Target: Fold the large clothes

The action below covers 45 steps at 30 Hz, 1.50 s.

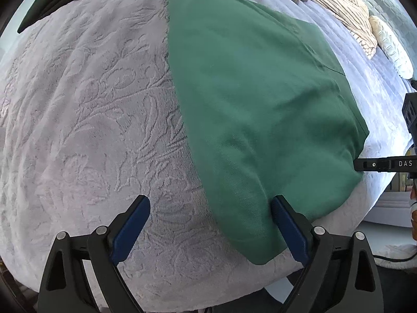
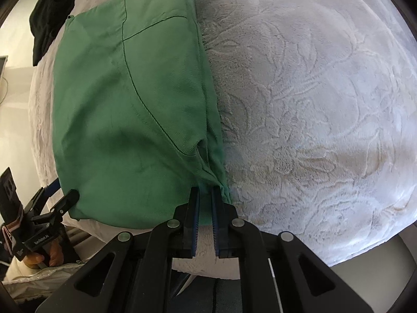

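I'm working over a bed covered by a pale embossed blanket (image 1: 91,120), with a striped cream throw (image 1: 336,7) and a white pillow (image 1: 393,49) toward its far side and a black garment (image 2: 50,18) at one corner. The folded green garment (image 1: 260,99) lies flat on the blanket near the bed's edge. My left claw (image 1: 209,230) stands wide apart over the garment's near corner, while my right claw (image 2: 206,208) is nearly together, pinching the garment's corner.

A green garment (image 1: 255,109) lies folded lengthwise into a long flat panel on the white embossed blanket (image 1: 91,109). Its near end reaches the blanket's near edge. Dark seams cross it; it may be a shirt.
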Available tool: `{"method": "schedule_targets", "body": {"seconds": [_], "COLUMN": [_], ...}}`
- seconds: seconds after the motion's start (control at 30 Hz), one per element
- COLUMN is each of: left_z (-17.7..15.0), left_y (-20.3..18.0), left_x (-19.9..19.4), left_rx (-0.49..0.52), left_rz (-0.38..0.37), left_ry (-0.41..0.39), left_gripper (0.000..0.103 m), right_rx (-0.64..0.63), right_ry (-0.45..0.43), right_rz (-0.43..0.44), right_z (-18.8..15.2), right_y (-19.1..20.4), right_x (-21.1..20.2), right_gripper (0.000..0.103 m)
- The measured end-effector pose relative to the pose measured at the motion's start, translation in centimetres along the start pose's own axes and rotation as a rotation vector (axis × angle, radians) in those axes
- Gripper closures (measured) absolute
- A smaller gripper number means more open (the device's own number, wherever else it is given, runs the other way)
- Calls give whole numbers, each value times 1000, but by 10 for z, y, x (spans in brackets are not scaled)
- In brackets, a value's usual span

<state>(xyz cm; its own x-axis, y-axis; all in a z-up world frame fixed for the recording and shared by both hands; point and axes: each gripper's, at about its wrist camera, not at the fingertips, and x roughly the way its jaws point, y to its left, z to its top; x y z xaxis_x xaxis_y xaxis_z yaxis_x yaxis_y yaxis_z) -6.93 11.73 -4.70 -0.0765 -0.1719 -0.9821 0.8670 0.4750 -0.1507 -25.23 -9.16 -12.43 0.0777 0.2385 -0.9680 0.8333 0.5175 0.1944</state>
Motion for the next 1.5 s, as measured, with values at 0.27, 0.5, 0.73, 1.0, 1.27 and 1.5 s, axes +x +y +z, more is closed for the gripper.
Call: {"method": "schedule_targets", "body": {"seconds": [0.27,0.5,0.73,1.0,1.27,1.5], "left_z": [7,14,14,13,13,13], "left_y": [3,4,1,-5,-11,-10], "left_x": [-3,-7,1,-6,-7,-5], "left_rx": [-19,-16,-51,-49,-55,-82], "left_rz": [10,28,16,39,53,38], "left_ry": [25,28,49,30,25,31], "left_gripper": [8,8,8,8,8,8], "right_rx": [-44,-20,98,121,82,75], "right_ry": [-54,-203,-146,-135,-114,-105], "right_rz": [-10,0,-4,0,-28,-28], "right_z": [3,18,39,33,30,25], "right_y": [15,20,1,-8,6,8], "right_x": [-22,-50,-11,-7,-1,-1], "right_gripper": [93,93,93,69,67,67]}}
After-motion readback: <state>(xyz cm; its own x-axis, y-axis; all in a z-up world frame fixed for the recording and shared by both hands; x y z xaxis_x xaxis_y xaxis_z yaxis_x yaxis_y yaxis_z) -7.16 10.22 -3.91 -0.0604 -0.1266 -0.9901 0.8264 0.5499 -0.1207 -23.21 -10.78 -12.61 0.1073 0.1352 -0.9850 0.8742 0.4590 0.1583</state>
